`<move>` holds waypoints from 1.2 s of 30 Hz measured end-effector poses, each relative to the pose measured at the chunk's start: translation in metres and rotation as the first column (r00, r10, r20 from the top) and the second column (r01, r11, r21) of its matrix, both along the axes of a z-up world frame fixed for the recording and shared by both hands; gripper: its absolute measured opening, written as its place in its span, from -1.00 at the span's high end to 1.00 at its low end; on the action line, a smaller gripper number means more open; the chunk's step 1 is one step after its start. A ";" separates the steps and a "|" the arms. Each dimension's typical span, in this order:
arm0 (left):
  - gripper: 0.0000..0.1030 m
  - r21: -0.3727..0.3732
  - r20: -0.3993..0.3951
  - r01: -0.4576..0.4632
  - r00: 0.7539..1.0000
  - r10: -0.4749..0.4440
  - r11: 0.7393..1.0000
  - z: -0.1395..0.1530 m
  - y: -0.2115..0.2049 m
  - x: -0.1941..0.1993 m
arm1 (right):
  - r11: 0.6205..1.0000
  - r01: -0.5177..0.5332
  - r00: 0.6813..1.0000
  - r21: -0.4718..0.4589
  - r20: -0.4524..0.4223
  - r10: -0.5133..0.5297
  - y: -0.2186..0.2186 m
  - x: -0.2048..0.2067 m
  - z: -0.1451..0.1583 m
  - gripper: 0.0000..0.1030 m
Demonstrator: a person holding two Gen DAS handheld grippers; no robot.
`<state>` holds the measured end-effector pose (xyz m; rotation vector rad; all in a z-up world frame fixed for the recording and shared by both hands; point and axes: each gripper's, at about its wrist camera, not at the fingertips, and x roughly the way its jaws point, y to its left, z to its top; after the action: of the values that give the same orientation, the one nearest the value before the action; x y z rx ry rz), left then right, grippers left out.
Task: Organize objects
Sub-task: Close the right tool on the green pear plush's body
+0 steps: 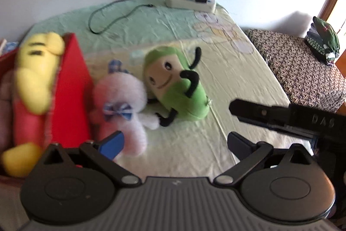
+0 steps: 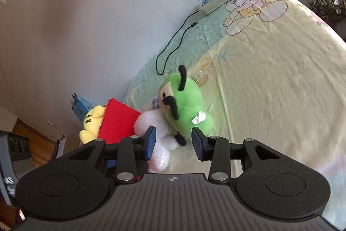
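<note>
1. On a bed (image 2: 270, 70) against a pale wall, I bring both grippers toward two plush toys lying beside a red box (image 1: 69, 88); the box already holds a yellow toy (image 1: 36, 70), which sticks out above its rim.

2. The step in hand, as I judge it, is the approach to the next toy for the box. Nothing is held by either tool.

3. My left gripper (image 1: 175, 142) has its jaws wide apart and empty. The pink toy (image 1: 121, 101) with the blue bow lies just ahead of its left finger, touching the side of the box.

4. My right gripper (image 2: 174, 142) has its jaws partly apart, with no toy pressed between the pads. From its own camera the pink toy looks white and sits right at the left finger, while the green toy (image 2: 190, 105) lies just beyond the gap.

5. The green toy leans against the pink one, face toward the box, its black limbs sprawled on the sheet.

6. Both views are blurred, so I cannot say for sure which toy the right gripper is aimed at; the green one seems likelier.

7. The next move calls for lowering the right jaws over a soft body, not a thin limb, and closing firmly enough that the plush does not slip, then lifting it clear of its neighbour before carrying it to the box.

8. A power strip (image 1: 190, 0) and its cable (image 1: 112, 18) lie at the far edge, well apart from the toys.
</note>
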<state>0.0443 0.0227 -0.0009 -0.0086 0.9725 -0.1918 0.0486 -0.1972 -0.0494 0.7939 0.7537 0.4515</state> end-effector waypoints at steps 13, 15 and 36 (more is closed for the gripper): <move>-0.60 -0.038 -0.038 0.005 0.999 -0.006 0.999 -0.034 -0.012 0.043 | 0.991 -0.115 0.993 -0.073 -0.008 0.114 0.015 0.058 -0.009 -0.09; -0.60 -0.043 -0.041 0.005 0.999 -0.007 0.999 -0.036 -0.012 0.049 | 0.986 -0.142 0.990 -0.082 -0.013 0.141 0.018 0.064 -0.011 -0.09; -0.43 -0.018 -0.114 0.046 0.992 -0.048 0.999 -0.058 -0.021 0.090 | 0.975 -0.222 0.972 -0.007 -0.088 0.220 0.026 0.093 -0.035 -0.01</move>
<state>0.1339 0.0019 -0.0593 -0.0105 1.0867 -0.2441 0.1414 -0.1709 -0.0839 0.7197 0.9305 0.6127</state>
